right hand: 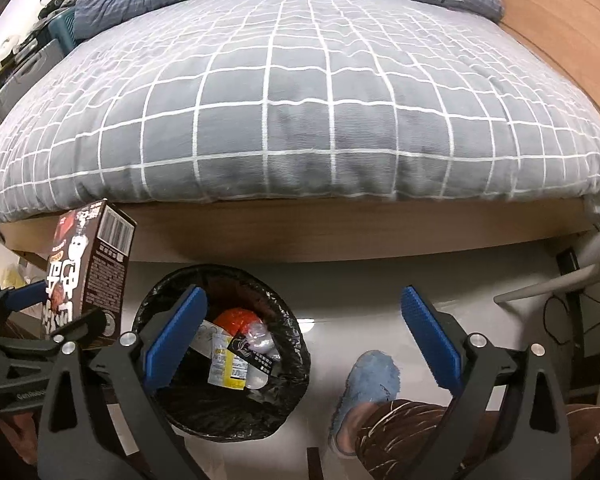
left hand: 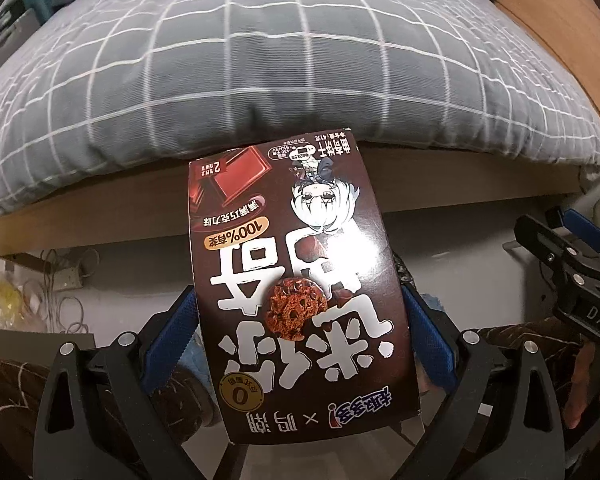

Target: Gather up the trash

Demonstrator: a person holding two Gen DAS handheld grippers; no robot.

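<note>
My left gripper (left hand: 296, 332) is shut on a dark brown cookie box (left hand: 296, 280) with white lettering, held upright in the air in front of the bed. The box also shows at the left of the right wrist view (right hand: 88, 268), above and left of the bin. A round trash bin (right hand: 224, 352) with a black liner stands on the floor and holds an orange wrapper (right hand: 236, 318) and several packets. My right gripper (right hand: 300, 336) is open and empty, above the bin's right side. It also shows at the right edge of the left wrist view (left hand: 572, 256).
A bed with a grey checked cover (right hand: 300, 100) fills the background, on a wooden frame (right hand: 300, 232). The person's foot in a blue slipper (right hand: 368, 392) rests on the white floor right of the bin. Cables and a power strip (left hand: 64, 276) lie under the bed at left.
</note>
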